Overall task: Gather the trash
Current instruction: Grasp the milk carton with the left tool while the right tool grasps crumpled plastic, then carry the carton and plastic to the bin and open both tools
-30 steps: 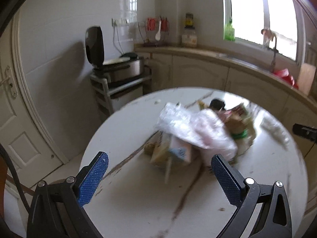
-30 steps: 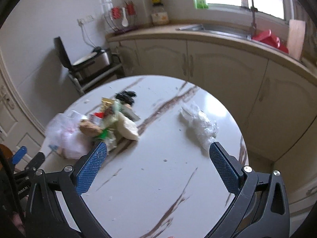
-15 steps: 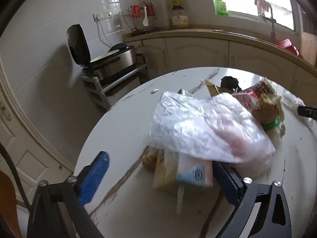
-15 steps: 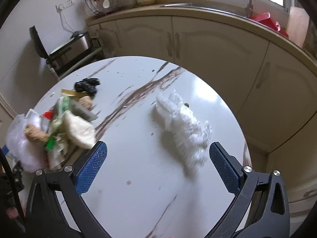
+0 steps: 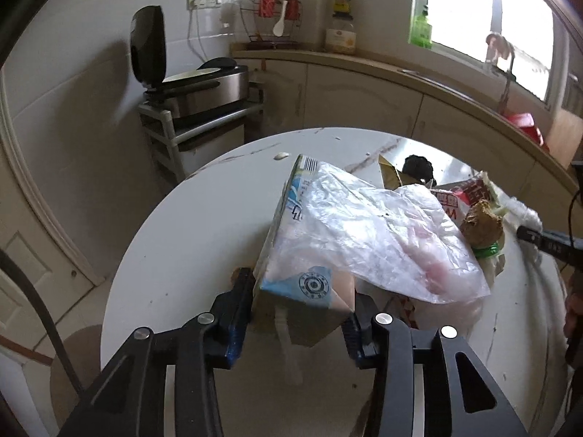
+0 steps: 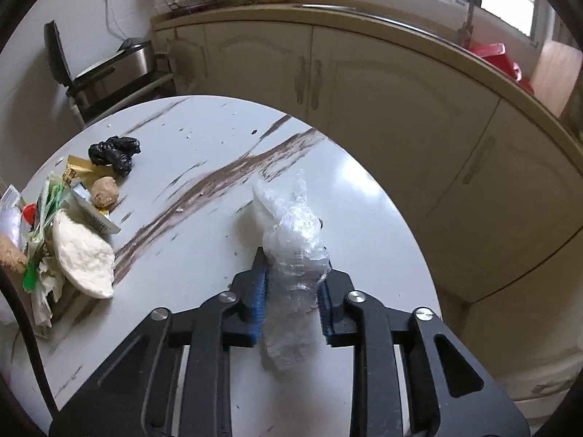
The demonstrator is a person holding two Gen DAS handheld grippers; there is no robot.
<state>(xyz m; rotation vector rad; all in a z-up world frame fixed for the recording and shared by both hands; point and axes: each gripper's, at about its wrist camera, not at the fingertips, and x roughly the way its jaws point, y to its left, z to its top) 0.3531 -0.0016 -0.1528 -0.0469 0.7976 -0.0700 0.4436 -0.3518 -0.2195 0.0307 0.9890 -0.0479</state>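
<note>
Kitchen cabinets curve round behind the round marble-veined table (image 6: pixel 204 182), and the trash lies in two lots on it. My left gripper (image 5: pixel 297 313) is clamped on the flattened milk carton (image 5: pixel 298 255) at the near edge of the heap, blue pads pressed against both of its sides. A thin clear plastic bag (image 5: pixel 375 240) lies draped over the carton's top, and past it I see wrappers, a brown lump (image 5: pixel 481 224) and a black crumpled bag (image 5: pixel 417 165). The carton looks light and half stiff; I judge it will crease rather than slip, so the hold low on its folded end seems sound, though the loose bag may slide off when I lift.

My right gripper (image 6: pixel 293 287) is closed on the crumpled clear film (image 6: pixel 291 255), well apart from the heap, toward the table's far side. It is nearly weightless, soft and springy, and slick too, I reckon. Squeezed at its bulk, as it is, it should hold; a pinch at a thin edge would likely pull free.
</note>
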